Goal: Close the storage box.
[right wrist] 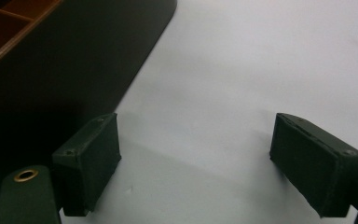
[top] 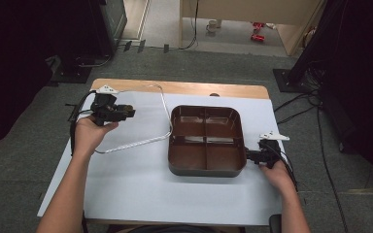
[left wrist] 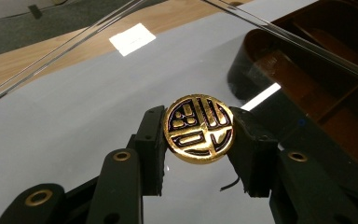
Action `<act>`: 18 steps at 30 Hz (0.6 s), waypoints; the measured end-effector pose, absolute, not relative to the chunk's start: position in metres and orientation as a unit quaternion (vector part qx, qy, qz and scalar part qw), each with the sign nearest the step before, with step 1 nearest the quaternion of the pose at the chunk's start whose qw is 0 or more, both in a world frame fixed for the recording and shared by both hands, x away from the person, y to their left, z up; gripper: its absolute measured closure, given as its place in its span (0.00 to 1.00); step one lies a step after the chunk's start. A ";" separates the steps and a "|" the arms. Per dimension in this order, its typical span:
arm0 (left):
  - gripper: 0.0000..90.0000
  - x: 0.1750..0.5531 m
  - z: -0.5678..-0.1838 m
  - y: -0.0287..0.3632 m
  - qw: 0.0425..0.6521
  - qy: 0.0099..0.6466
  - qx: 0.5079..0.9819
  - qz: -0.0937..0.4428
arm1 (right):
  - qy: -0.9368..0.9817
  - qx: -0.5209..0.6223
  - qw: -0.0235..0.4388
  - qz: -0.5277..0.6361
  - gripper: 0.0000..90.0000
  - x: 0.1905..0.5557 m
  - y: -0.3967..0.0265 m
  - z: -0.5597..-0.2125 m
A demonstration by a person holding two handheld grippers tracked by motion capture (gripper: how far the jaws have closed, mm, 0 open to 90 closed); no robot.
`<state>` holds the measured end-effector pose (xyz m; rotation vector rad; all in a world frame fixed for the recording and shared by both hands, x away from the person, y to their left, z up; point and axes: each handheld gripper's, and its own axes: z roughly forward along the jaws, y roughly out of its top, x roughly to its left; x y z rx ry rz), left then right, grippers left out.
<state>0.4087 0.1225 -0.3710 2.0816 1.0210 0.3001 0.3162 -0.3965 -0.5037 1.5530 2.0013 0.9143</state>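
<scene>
A gold knob (left wrist: 199,129), round with a raised black-and-gold pattern on its face, sits clamped between the pads (left wrist: 151,140) of the left claw (top: 126,112). The knob belongs to a clear lid (top: 141,116) that hangs from this grip above the white table (top: 175,194); in the left gripper view the lid's thin transparent edge runs diagonally beyond the claw, with the brown tray (top: 207,141) seen through it ahead and to the claw's right.

By its look, the lid is light, stiff plastic, and likely to swing or tilt since it is held at one small point. The knob is smooth and shiny, so it may slip; the jaws squeezing its rim at opposite sides, as here, seems the soundest hold, as the lid's edge is thin and slick.

In the high view the left hand (top: 90,133) is raised off the table, the forearm coming from below, the claw pointing towards the tray.

The right claw (top: 250,156) rests low at the tray's right wall, its jaws wide apart with nothing between them, just bare table. The tray's dark side lies just beside its left jaw. The right hand (top: 276,174) sits behind it, the forearm angled in from the lower right
</scene>
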 end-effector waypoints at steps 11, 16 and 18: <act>0.66 0.399 -0.358 0.080 0.396 0.371 0.833 0.110 | 0.724 0.563 0.222 0.331 0.17 0.316 -0.396 -0.504; 0.66 0.397 -0.359 0.057 0.398 0.351 0.841 0.104 | 0.724 0.563 0.222 0.331 0.17 0.316 -0.396 -0.504; 0.66 0.398 -0.360 0.048 0.402 0.348 0.842 0.097 | 0.724 0.563 0.222 0.331 0.17 0.316 -0.396 -0.504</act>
